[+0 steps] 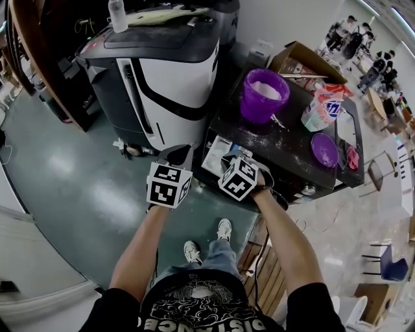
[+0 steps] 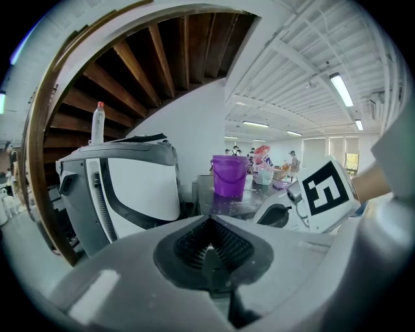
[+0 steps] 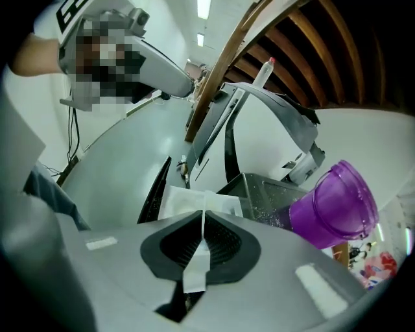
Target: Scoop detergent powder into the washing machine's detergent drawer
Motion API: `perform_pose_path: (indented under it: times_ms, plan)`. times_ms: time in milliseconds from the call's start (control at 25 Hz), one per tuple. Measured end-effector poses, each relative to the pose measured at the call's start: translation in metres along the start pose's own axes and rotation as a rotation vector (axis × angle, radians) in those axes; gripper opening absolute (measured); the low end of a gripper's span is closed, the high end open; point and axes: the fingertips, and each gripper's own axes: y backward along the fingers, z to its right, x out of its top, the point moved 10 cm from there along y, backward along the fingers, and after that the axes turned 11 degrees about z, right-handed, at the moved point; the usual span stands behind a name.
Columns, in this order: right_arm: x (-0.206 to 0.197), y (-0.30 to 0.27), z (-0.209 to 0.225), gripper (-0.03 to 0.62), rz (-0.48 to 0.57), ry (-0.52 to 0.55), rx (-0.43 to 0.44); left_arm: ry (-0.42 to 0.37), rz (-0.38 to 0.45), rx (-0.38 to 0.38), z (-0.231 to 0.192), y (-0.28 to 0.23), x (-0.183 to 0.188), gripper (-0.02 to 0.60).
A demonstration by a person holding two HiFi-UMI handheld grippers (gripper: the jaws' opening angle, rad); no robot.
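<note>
The black washing machine (image 1: 285, 146) carries a purple bucket (image 1: 264, 94) of white powder, a detergent bag (image 1: 321, 107) and a purple scoop (image 1: 324, 149). Its white detergent drawer (image 1: 216, 162) stands pulled out at the front left corner. My right gripper (image 1: 231, 162) hovers just above the drawer (image 3: 194, 198), jaws shut with nothing in them. My left gripper (image 1: 176, 155) is held left of the drawer, also shut and empty. The bucket (image 3: 334, 207) shows at the right of the right gripper view, and the bucket (image 2: 229, 175) sits mid-frame in the left gripper view.
A large white and black machine (image 1: 172, 71) with a plastic bottle (image 1: 117, 16) on top stands left of the washer. A cardboard box (image 1: 305, 61) sits behind the bucket. Green floor (image 1: 78, 194) lies to the left; people gather at the far right.
</note>
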Motion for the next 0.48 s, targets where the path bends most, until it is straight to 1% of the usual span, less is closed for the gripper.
perform_pose_path:
  times_ms: [160,280,360,480]
  plan:
    - [0.0022,0.0025,-0.0009,0.037,-0.004,0.08,-0.038,-0.003,0.001,-0.002,-0.0011,0.0,0.0016,0.002]
    - [0.0019,0.0043,-0.0021,0.036,-0.015,0.139,-0.046,-0.002,0.004,-0.006,-0.0007,-0.0013,0.0032,0.002]
    - [0.0019,0.0061,-0.0013,0.035,-0.017,0.142,-0.044,-0.002,0.01,-0.01,0.0003,-0.0022,0.0054,0.002]
    - [0.0046,0.0101,0.0022,0.035,-0.006,0.113,-0.043,0.001,0.02,-0.015,0.0006,-0.0028,0.0093,0.002]
